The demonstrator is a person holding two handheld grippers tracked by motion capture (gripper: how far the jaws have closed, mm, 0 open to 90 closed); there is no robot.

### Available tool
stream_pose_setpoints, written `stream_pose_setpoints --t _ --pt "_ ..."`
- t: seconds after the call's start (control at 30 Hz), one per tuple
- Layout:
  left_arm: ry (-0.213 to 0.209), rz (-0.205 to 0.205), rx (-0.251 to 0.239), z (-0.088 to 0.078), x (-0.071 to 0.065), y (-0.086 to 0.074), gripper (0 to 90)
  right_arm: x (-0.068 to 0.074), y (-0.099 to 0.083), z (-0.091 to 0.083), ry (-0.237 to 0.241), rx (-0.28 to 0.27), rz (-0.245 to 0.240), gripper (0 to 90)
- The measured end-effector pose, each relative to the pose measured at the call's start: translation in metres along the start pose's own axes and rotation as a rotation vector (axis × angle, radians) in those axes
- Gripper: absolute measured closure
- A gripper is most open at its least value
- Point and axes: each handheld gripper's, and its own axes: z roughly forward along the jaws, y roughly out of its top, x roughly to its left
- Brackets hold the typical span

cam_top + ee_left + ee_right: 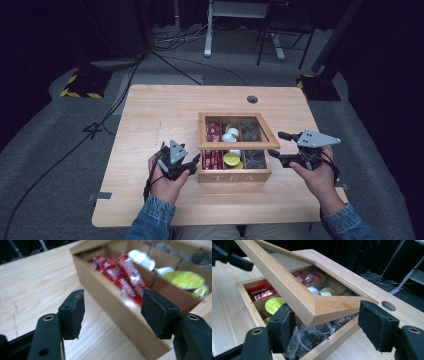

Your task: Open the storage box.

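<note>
Right tongs (325, 325) straddle the raised lid's corner (317, 307) unclamped; left tongs (112, 312) gape empty.

The word "TEA" is showing in pale capital letters on the front wall of the wooden box (234, 176), facing six o'clock toward the person. White print is running along the red sachets (125, 277) inside, at the box's nine o'clock side, but it is blurring beyond reading.
</note>
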Motion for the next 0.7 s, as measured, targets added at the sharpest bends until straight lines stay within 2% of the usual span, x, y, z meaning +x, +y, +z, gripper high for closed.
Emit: stream_pose_setpoints --t 0.03,0.1,0.13,0.17,0.33,0.43,0.57,0.7 --pt "0.007 -0.007 0.023 0.001 0.005 -0.003 35.5 -0.002 0.003 0.000 0.001 -0.003 0.001 30.6" --pt "0.050 -0.006 0.029 0.003 0.008 -0.007 34.3 -0.005 0.007 0.000 0.001 -0.007 0.003 30.7" --pt "0.050 -0.006 0.029 0.003 0.008 -0.007 32.6 -0.005 0.007 0.000 0.001 -0.007 0.003 30.7" --pt "0.070 -0.008 0.045 0.005 0.010 -0.011 31.7 -0.008 0.012 0.001 -0.005 -0.012 0.004 31.0" --pt "0.062 -0.034 0.059 0.006 0.015 -0.019 30.7 -0.013 0.020 0.004 -0.008 -0.004 0.003 32.4" --pt "0.068 -0.055 0.069 0.004 0.022 -0.025 30.4 -0.020 0.027 0.007 0.006 -0.013 0.026 32.6" --pt "0.072 -0.056 0.088 0.001 0.026 -0.035 30.3 -0.026 0.034 0.009 0.018 -0.024 0.035 33.0" --pt "0.123 -0.062 0.097 -0.004 0.031 -0.045 28.2 -0.033 0.041 0.013 0.038 -0.030 0.048 33.0"
